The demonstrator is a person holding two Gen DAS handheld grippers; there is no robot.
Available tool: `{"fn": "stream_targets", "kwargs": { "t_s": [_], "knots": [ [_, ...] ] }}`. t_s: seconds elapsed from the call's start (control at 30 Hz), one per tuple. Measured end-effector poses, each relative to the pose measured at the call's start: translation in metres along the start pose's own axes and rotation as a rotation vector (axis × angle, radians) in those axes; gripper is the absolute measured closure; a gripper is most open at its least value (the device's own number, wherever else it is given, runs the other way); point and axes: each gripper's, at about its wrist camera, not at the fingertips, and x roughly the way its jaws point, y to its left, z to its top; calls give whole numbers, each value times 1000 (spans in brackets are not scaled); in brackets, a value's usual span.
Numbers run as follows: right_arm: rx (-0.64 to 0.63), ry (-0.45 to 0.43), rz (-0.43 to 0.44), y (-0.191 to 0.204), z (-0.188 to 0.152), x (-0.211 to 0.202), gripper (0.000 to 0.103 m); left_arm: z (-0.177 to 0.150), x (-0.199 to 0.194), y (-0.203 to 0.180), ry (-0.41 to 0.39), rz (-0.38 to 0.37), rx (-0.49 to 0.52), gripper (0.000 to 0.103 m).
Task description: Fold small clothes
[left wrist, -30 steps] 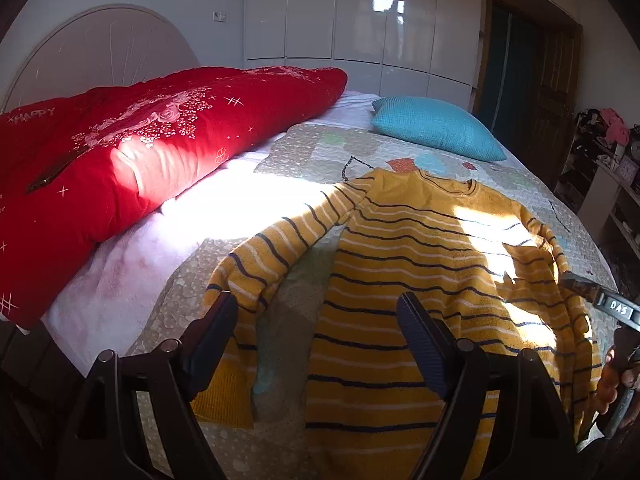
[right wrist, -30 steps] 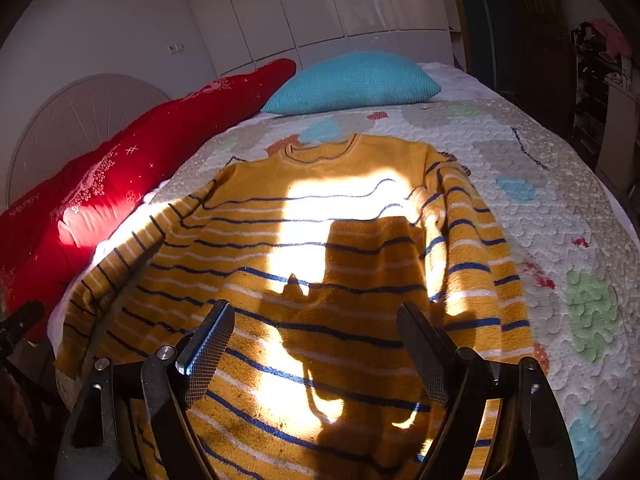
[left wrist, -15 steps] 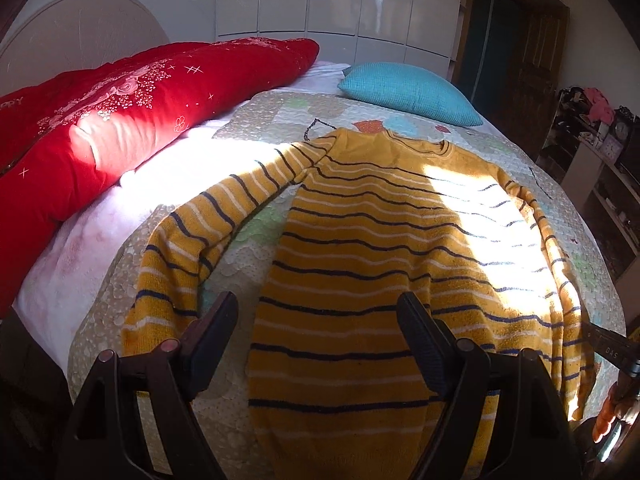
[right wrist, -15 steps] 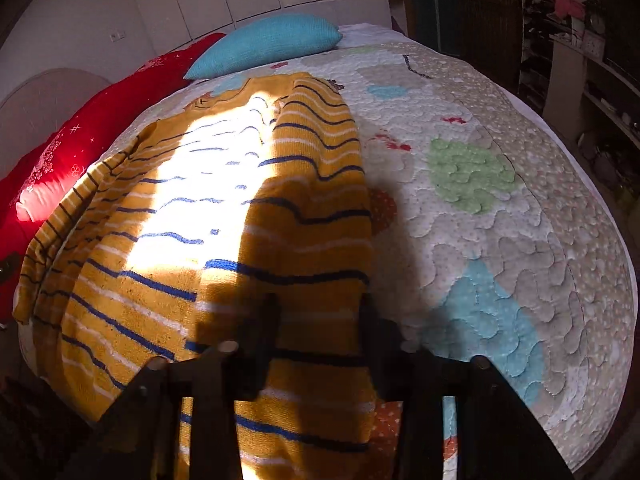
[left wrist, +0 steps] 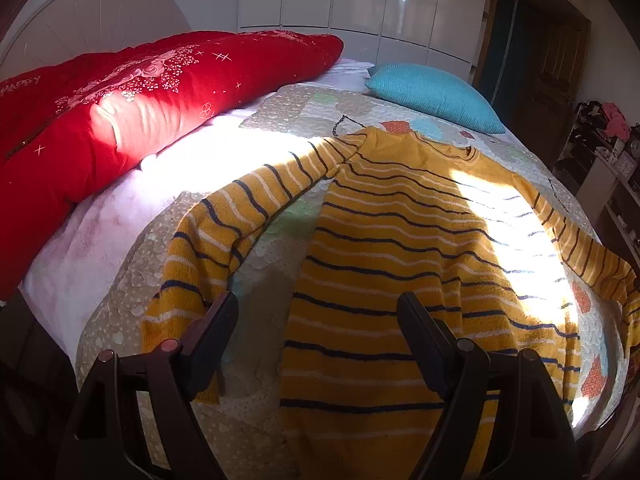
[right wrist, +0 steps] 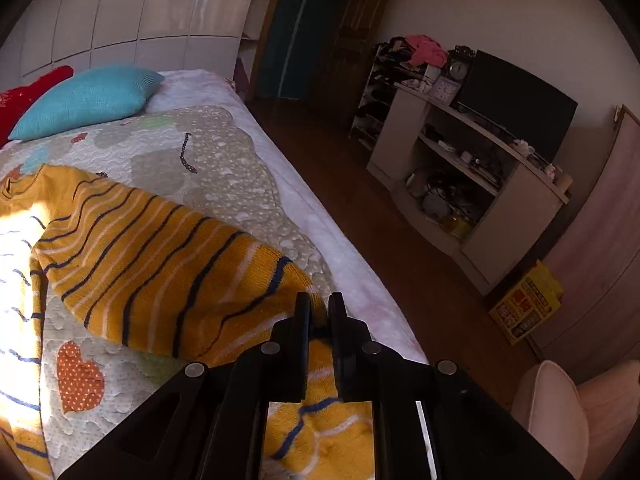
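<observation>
The right gripper point(right wrist: 319, 312) is clamped on the cuff end of the yellow striped sweater's point(left wrist: 400, 248) right sleeve point(right wrist: 160, 264), which runs away from its jaws up and leftward to the body, so that hand is the nearer for folding the sleeve inward. The left gripper point(left wrist: 318, 328) hangs with jaws apart and empty, just above the hem, the left sleeve point(left wrist: 224, 232) beside its left finger. Beyond, the sweater's long axis runs straight ahead across the quilted bedspread point(left wrist: 280, 112) toward the blue pillow point(left wrist: 432, 96).
</observation>
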Motion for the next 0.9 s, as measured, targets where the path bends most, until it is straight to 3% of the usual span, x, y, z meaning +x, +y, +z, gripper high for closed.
{"fn": "stream_targets", "kwargs": {
  "t_s": [0.13, 0.23, 0.33, 0.43, 0.47, 0.5, 0.53, 0.63, 0.8, 0.9],
  "knots": [
    [79, 11, 330, 8, -25, -32, 62, -3, 10, 6, 22, 22, 4, 23],
    [72, 129, 661, 40, -62, -48, 62, -11, 22, 9, 65, -13, -7, 23],
    [22, 231, 811, 76, -97, -61, 62, -23, 35, 8, 114, -40, 1, 23],
    [-25, 244, 827, 104, -115, -68, 63, -33, 45, 4, 151, -34, 30, 23],
    [-30, 249, 836, 111, -119, -69, 68, -36, 47, 1, 153, -13, 47, 31],
    [-38, 249, 845, 115, -123, -70, 88, -39, 45, -1, 147, 16, 69, 41],
    [-51, 251, 848, 119, -125, -71, 93, -40, 43, -2, 145, 28, 91, 59],
    [-64, 243, 811, 112, -128, -79, 96, -40, 32, 8, 151, 11, 76, 78],
    [-57, 265, 742, 77, -135, -83, 100, -44, 11, 35, 144, -43, 19, 78],
    [-97, 226, 665, 65, -137, -94, 99, -42, -4, 49, 101, 27, 16, 77]
  ]
}}
